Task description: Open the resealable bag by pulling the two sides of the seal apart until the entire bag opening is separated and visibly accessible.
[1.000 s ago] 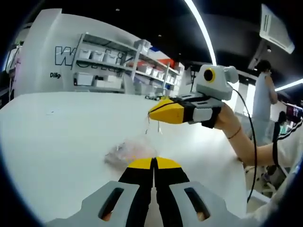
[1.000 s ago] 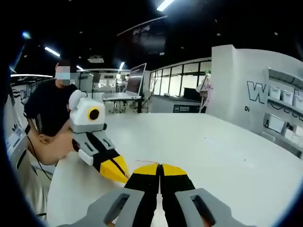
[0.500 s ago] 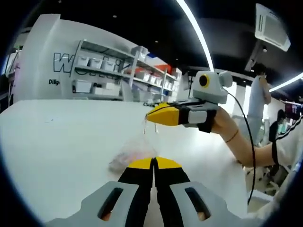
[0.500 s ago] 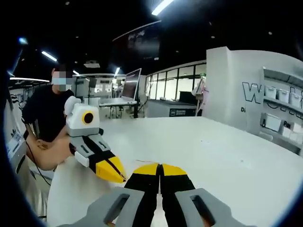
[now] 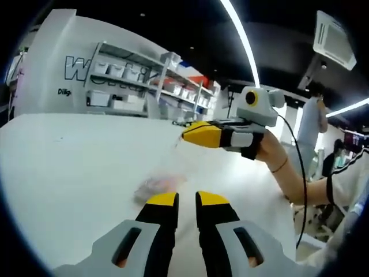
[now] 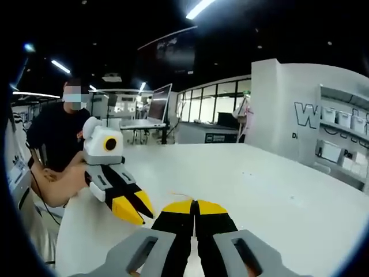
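My left gripper (image 5: 185,199): jaws narrowly parted, gripping nothing, bag (image 5: 158,184) lower centre. Right gripper (image 6: 195,203): jaws pressed together; contents unclear.

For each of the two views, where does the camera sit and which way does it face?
Left gripper view: rides the left gripper, jaws parted, facing the clear plastic resealable bag and the shelving; the right gripper enters with a forearm.
Right gripper view: rides the right gripper, jaws together, facing glass-walled offices.
Shared: the white table, both grippers.
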Demonstrator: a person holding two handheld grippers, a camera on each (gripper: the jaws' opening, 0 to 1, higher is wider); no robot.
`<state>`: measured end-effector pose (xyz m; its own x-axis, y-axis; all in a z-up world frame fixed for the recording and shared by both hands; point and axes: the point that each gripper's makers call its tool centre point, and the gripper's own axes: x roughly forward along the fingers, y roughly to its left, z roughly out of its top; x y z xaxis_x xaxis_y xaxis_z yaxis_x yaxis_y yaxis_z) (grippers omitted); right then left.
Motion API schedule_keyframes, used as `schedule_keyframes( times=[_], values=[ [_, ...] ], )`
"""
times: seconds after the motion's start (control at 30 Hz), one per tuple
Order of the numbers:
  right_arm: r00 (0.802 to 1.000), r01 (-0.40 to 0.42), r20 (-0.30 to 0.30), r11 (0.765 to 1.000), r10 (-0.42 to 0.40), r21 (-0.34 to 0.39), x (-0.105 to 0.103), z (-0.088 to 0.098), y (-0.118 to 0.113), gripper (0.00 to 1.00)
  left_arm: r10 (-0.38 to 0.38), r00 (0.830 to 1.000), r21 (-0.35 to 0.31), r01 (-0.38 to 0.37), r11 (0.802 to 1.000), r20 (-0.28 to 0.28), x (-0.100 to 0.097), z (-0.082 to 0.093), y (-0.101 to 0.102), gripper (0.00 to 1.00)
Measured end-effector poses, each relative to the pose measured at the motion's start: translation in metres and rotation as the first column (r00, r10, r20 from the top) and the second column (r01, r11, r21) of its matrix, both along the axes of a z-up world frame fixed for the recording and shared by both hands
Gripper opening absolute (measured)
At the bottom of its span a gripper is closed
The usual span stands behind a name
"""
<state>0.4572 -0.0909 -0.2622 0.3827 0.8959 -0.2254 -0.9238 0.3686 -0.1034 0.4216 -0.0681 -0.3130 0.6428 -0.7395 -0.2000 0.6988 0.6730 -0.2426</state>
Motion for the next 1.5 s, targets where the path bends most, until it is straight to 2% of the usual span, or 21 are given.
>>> schedule_keyframes(
  times=[0.4, 0.7, 1.07, 1.23, 1.5],
  values=[
    [1.0, 0.002, 0.006, 1.0, -0.002, -0.002, 0.0, 0.001, -0.001, 0.0, 0.025, 0.999, 0.007, -0.025, 1.0, 0.025, 0.003, 0.003, 0.003, 0.16],
    [1.0, 0.001, 0.014, 1.0, -0.001, -0.001, 0.007, 0.008, 0.0, 0.0, 0.063, 0.996, 0.043, -0.066, 0.997, 0.066, 0.007, 0.002, 0.009, 0.3],
    [1.0, -0.017, 0.015, 1.0, 0.017, 0.011, 0.015, 0.015, 0.007, 0.0, 0.088, 0.992, 0.063, -0.094, 0.994, 0.092, 0.011, 0.003, 0.011, 0.42],
    [1.0, -0.015, 0.014, 1.0, 0.015, 0.012, 0.024, 0.017, 0.008, 0.0, 0.102, 0.989, 0.065, -0.11, 0.992, 0.106, 0.012, 0.004, 0.013, 0.46],
    [1.0, -0.005, 0.0, 1.0, 0.005, 0.014, 0.036, 0.012, 0.01, 0.0, 0.115, 0.987, 0.067, -0.123, 0.99, 0.111, 0.014, 0.005, 0.016, 0.47]
  ],
)
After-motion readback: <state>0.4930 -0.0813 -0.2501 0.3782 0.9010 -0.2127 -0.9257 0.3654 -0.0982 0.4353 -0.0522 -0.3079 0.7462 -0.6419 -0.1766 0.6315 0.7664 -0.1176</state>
